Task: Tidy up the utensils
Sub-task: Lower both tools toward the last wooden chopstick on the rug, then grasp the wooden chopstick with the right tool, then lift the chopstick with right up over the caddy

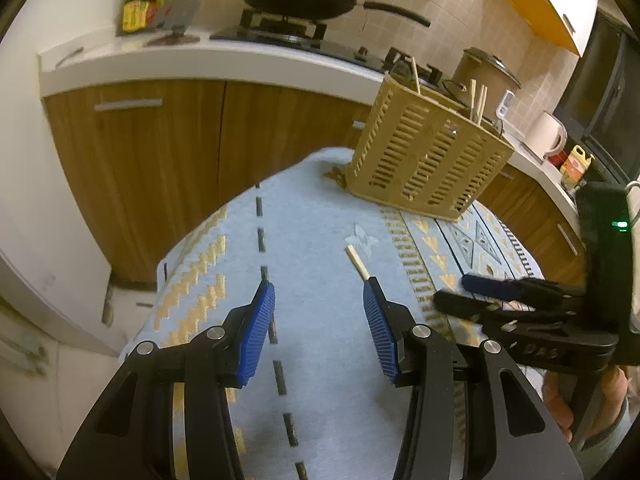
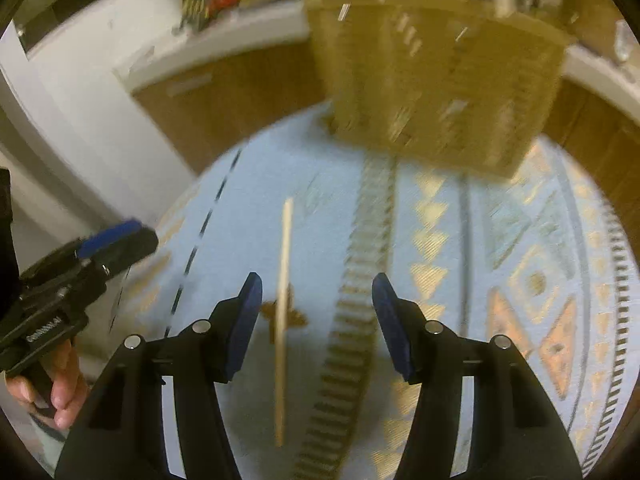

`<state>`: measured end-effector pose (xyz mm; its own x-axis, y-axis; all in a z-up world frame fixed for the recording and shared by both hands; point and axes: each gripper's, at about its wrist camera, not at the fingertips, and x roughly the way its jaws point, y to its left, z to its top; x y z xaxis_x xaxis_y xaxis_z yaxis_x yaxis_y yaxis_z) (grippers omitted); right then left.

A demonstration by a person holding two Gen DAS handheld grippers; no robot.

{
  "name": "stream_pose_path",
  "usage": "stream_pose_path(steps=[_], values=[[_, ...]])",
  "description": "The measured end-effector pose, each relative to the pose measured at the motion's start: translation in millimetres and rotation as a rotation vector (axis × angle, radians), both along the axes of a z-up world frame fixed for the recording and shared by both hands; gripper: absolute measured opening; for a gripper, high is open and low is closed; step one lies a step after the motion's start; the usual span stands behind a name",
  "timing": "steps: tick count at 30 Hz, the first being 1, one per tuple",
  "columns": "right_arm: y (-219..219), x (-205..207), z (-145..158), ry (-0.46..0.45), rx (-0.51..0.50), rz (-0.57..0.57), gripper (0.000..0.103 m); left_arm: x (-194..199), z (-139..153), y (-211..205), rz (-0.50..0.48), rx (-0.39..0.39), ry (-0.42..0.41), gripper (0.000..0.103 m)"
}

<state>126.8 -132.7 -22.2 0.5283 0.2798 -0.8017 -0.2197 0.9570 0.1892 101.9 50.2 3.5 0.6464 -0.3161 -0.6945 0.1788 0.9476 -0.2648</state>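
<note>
The tabletop (image 1: 320,320) under its patterned blue cloth fills my lower frame. At upper right stands the slotted holder (image 1: 424,160), and I see a few chopsticks (image 1: 478,100) already poking from its top. One loose chopstick (image 2: 285,300) lies flat at centre of the right wrist view, between my right gripper's (image 2: 316,292) parted jaws, ungrasped. My left gripper (image 1: 319,296) is released and empty. I judge the job partway done.
</note>
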Motion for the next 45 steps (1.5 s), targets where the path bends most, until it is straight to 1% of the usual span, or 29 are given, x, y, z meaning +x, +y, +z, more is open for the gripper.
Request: stream_pose_path(steps=[4, 7, 9, 11, 13, 15, 17, 19, 20, 21, 22, 26, 27, 28, 29, 30, 31, 33, 36, 38, 42, 45], values=[[-24.7, -14.3, 15.4, -0.161, -0.005, -0.110, 0.054, -0.3, 4.4, -16.1, 0.006, -0.001, -0.065, 0.045], [-44.3, -17.6, 24.1, -0.220, 0.005, -0.163, 0.054, 2.7, 11.2, -26.4, -0.003, 0.000, -0.096, 0.045], [-52.5, -17.6, 28.7, -0.237, 0.013, -0.171, 0.054, 4.1, 18.3, -34.4, -0.011, 0.002, -0.123, 0.045], [-55.2, -14.9, 30.8, -0.221, 0.005, -0.165, 0.054, 4.5, 24.9, -38.7, -0.003, 0.024, -0.148, 0.047], [-50.8, -9.1, 28.9, -0.169, 0.023, -0.109, 0.054, 4.5, 30.5, -36.7, 0.020, 0.042, -0.162, 0.049], [-35.7, -3.4, 23.4, -0.080, 0.043, -0.033, 0.054, 5.5, 32.4, -28.6, 0.036, 0.032, -0.151, 0.050], [-12.7, 9.1, 13.0, 0.040, 0.063, 0.056, 0.054, 7.1, 32.1, -17.9, 0.060, 0.025, -0.136, 0.050], [12.3, 21.2, 0.4, 0.139, 0.026, 0.112, 0.053, 7.0, 31.8, -6.7, 0.083, 0.021, -0.127, 0.050], [24.0, 26.2, -5.5, 0.169, 0.010, 0.132, 0.050, 6.9, 31.8, -3.1, 0.087, 0.019, -0.125, 0.050], [30.9, 29.6, -8.6, 0.185, 0.002, 0.147, 0.040, 6.6, 31.6, 0.9, 0.091, 0.021, -0.123, 0.050], [40.7, 34.7, -13.7, 0.204, -0.021, 0.161, 0.033, 6.6, 31.1, 3.5, 0.091, 0.023, -0.122, 0.050], [59.4, 48.2, -24.8, 0.225, -0.103, 0.152, 0.031, 4.6, 28.3, 15.3, 0.092, 0.028, -0.119, 0.050], [62.2, 51.4, -29.4, 0.242, -0.118, 0.150, 0.028, 4.2, 27.3, 16.5, 0.092, 0.027, -0.118, 0.050], [65.0, 52.1, -34.3, 0.263, -0.127, 0.152, 0.020, 4.7, 25.7, 18.7, 0.093, 0.024, -0.114, 0.050], [65.8, 51.0, -39.8, 0.280, -0.131, 0.155, 0.017, 5.4, 24.6, 19.8, 0.093, 0.020, -0.111, 0.050], [67.0, 51.2, -41.0, 0.265, -0.144, 0.151, 0.010, 6.3, 23.0, 21.1, 0.091, 0.015, -0.106, 0.050], [71.6, 49.8, -41.2, 0.250, -0.195, 0.160, 0.005, 7.0, 21.8, 22.2, 0.089, 0.011, -0.102, 0.050], [72.0, 49.0, -40.2, 0.243, -0.204, 0.163, 0.004, 9.0, 18.9, 23.6, 0.085, 0.003, -0.094, 0.050], [66.3, 50.6, -37.7, 0.255, -0.173, 0.157, 0.003, 11.4, 15.3, 23.9, 0.082, -0.001, -0.083, 0.050], [57.5, 46.4, -30.7, 0.244, -0.121, 0.164, 0.003, 12.5, 13.5, 23.9, 0.081, -0.005, -0.079, 0.050], [39.5, 32.7, -4.1, 0.162, -0.064, 0.173, 0.003, 13.7, 12.8, 23.3, 0.078, -0.007, -0.077, 0.050], [24.8, 17.4, 20.5, 0.082, -0.011, 0.175, 0.003, 15.5, 14.6, 20.9, 0.075, -0.005, -0.078, 0.050]])
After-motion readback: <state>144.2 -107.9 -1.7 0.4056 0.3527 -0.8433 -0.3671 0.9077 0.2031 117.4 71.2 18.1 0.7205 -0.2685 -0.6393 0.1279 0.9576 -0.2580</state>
